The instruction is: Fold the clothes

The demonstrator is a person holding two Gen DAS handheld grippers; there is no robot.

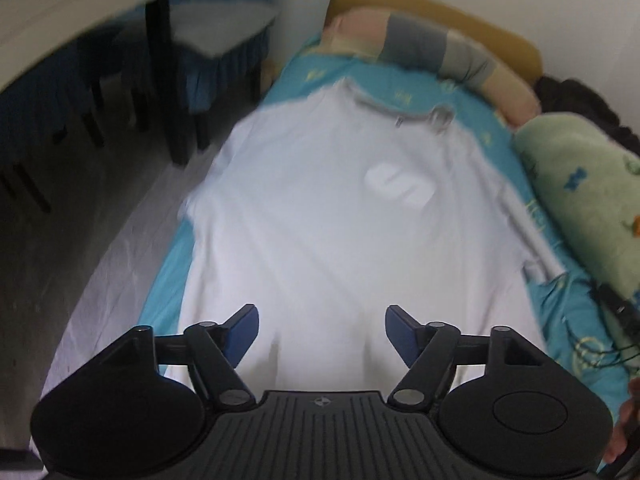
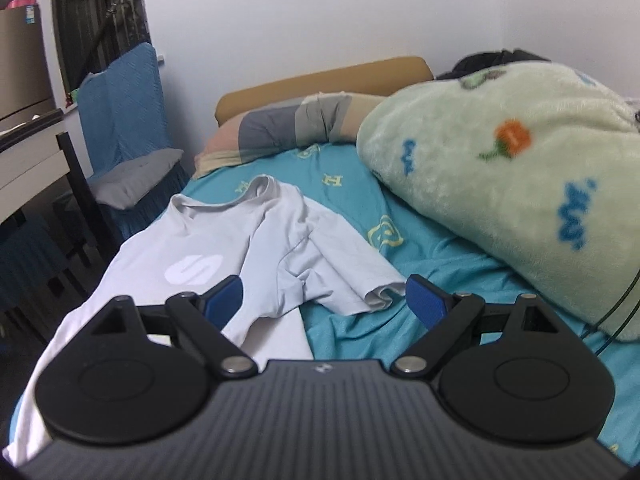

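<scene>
A white T-shirt with a white chest logo lies spread face up on the turquoise bed sheet, collar at the far end. My left gripper is open and empty above the shirt's lower part. In the right wrist view the shirt lies left of centre, with its right sleeve folded in and rumpled. My right gripper is open and empty, just short of that sleeve.
A green fleece blanket is bunched on the bed's right side. A patchwork pillow and a mustard headboard are at the far end. A chair with a blue cover and a desk stand left of the bed.
</scene>
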